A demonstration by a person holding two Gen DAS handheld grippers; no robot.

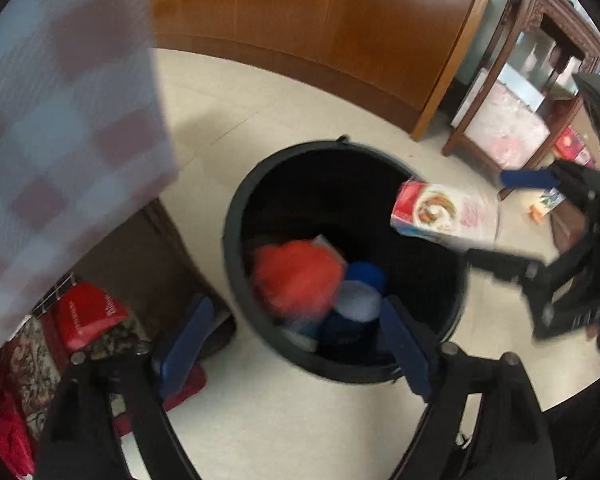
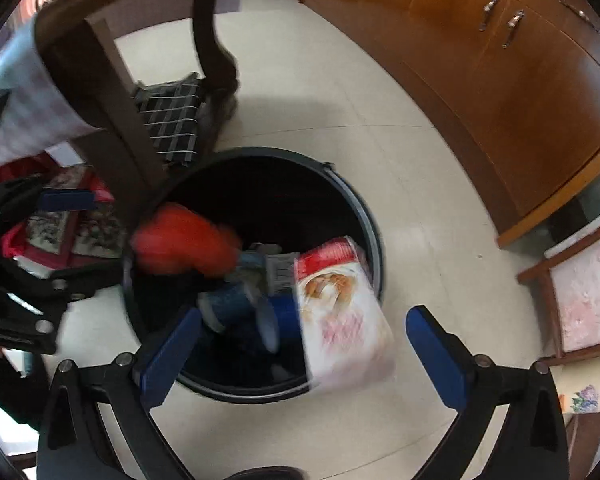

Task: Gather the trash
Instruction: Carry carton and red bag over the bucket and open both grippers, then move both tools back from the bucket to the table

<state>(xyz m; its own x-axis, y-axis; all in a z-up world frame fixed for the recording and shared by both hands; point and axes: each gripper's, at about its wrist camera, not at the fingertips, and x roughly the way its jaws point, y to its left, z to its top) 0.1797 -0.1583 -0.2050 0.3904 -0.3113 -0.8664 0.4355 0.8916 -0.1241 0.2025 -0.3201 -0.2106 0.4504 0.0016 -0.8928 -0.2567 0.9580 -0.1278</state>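
1. Bin (image 1: 236, 216): black, round, open-topped, standing on pale floor tiles (image 1: 300, 432); its dark inside is partly filled.
2. Left gripper (image 1: 296, 344): blue fingers (image 1: 188, 336) spread wide, poised over the near rim of the bin, gripping nothing.
3. Red wad (image 1: 296, 276): blurred, crumpled, seen between and just ahead of the left fingers, free of both pads, inside the mouth of the bin on its left side.
4. Right gripper (image 2: 300, 352): blue fingers (image 2: 436, 356) at full spread, pads clear of everything.
5. Carton (image 2: 340, 320): white and red with a food picture, blurred, tilted, lying between the right fingers but nearer neither pad by touch; its upper end is over the bin's right rim, its lower end overhangs the near rim.
6. Bin contents: blue cup (image 2: 236, 304), pale and dark scraps beside it, below the red wad.
7. Edges, left side: dark table leg (image 2: 112, 120) hard against the bin's far-left rim; checked cloth (image 1: 60, 100) hanging above; red bags (image 1: 88, 316) on the floor nearby.
8. Edges, far and right: brown cabinet (image 1: 340, 20) well apart from the bin, chair (image 2: 580, 288) farther right.
9. Open room: bare tiles between bin and cabinet, and on the near side under both grippers.
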